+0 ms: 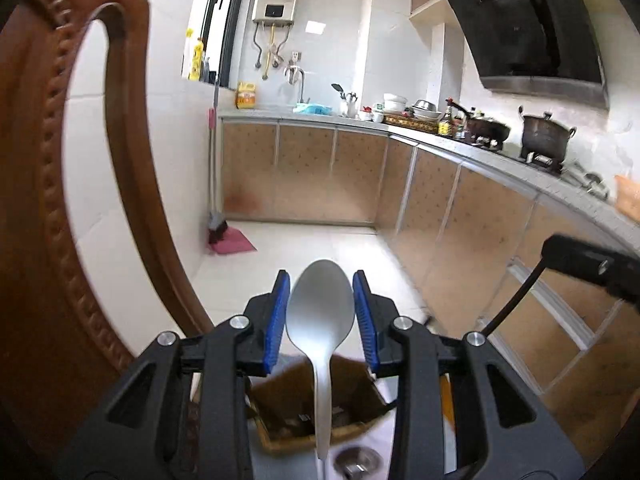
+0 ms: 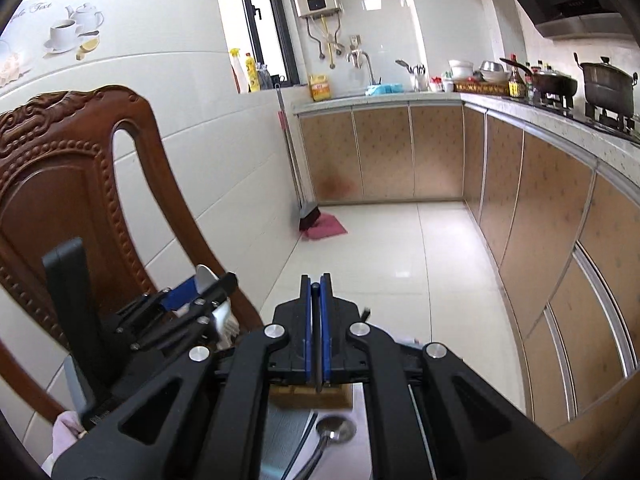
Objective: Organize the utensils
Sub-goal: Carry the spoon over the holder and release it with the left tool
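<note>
A silver spoon (image 1: 320, 312) stands with its bowl upward between the blue pads (image 1: 276, 322) of the left gripper (image 1: 321, 312), which press against the bowl's two edges, so the gripper is clamped on the spoon; its handle runs down toward the camera over a brown open-topped box (image 1: 280, 404) below. In the right wrist view the same left gripper (image 2: 200, 292) shows off to the left, in front of the chair, with the spoon's (image 2: 206, 274) tip poking out past its blue pad. The right gripper (image 2: 316, 284) has its jaws drawn almost together on a thin dark strip that runs along between the pads; what that strip is cannot be told. Beneath it lie the edge of the brown box (image 2: 310, 398) and a round metal piece on a stem (image 2: 335, 429). A carved wooden chair (image 2: 60, 184) rises at the left against the tiled wall. Further off, a broom (image 1: 214, 184) leans by a pink dustpan (image 1: 234, 243), and cabinets run under a counter (image 1: 460, 142) carrying dishes, bottles, a pan (image 1: 486, 128) and a lidded pot (image 1: 546, 136), with a range hood (image 1: 532, 28) above.
</note>
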`<state>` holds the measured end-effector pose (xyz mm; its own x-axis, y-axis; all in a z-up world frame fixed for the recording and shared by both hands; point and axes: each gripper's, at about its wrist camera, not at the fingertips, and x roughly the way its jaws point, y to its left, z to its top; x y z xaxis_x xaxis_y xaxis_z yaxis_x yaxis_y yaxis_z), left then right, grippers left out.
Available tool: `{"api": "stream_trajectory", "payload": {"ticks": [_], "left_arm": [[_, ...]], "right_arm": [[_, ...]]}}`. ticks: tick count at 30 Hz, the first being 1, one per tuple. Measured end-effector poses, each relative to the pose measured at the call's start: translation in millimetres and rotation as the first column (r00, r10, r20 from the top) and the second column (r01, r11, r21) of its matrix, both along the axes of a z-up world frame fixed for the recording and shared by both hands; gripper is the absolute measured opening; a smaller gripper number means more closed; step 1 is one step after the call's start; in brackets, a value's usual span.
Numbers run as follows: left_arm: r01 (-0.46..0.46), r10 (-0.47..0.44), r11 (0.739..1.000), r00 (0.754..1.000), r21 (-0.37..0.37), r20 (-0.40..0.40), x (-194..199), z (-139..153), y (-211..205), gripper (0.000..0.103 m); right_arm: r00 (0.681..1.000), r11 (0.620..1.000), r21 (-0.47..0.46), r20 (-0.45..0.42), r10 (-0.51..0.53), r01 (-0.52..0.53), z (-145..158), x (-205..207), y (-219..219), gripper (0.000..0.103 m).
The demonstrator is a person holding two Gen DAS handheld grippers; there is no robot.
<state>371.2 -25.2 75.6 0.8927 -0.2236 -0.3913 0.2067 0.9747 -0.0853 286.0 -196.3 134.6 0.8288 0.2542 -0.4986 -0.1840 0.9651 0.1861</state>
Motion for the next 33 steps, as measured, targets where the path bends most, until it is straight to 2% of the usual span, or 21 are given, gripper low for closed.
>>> {"api": "stream_trajectory", "payload": {"ticks": [3,10,15,18,20,24,28,33], "left_arm": [[-0.022,0.022,0.999,1.0,0.023,0.017,16.9,-19.9,-5.1,0.032],[-0.083,0.083,0.997,0.995,0.004,0.049,35.6,-67.8,6.3,0.032],[-0.109,0.107,0.994,0.993,0.026,0.048,41.2,-92.3,6.5,0.033],[-0.142,0.134,0.986,0.987,0.083,0.093,36.9,-100.1,1.7,0.033],[-0.138,0.129,0.986,0.987,0.091,0.091,34.3,-101.0,0.4,0.034],[-0.127,0.124,0.991,0.99,0.049,0.064,29.6,-98.5,6.0,0.043],[-0.131,0.13,0.991,0.99,0.015,0.045,22.9,-94.2,12.5,0.051],[-0.126,0.125,0.992,0.991,0.019,0.046,3.1,-88.5,16.6,0.071]], "right_arm": [[1.0,1.0,0.0,0.001,0.005,-0.005,-13.0,19.3,4.0,0.005],[0.999,1.0,0.007,-0.025,0.025,-0.024,-48.1,45.4,9.6,0.005],[0.998,0.999,-0.013,-0.052,0.045,-0.046,-71.6,54.7,21.8,0.005],[0.996,0.998,-0.027,-0.077,0.054,-0.056,-83.6,57.9,27.6,0.005],[0.994,0.997,-0.042,-0.096,0.055,-0.059,-90.2,59.0,30.9,0.005],[0.991,0.997,-0.054,-0.124,0.043,-0.05,-96.7,59.2,31.8,0.005],[0.992,0.998,-0.053,-0.123,0.04,-0.047,-93.6,52.3,27.8,0.021],[0.994,0.998,-0.056,-0.105,0.035,-0.041,-85.7,40.3,22.8,0.028]]}}
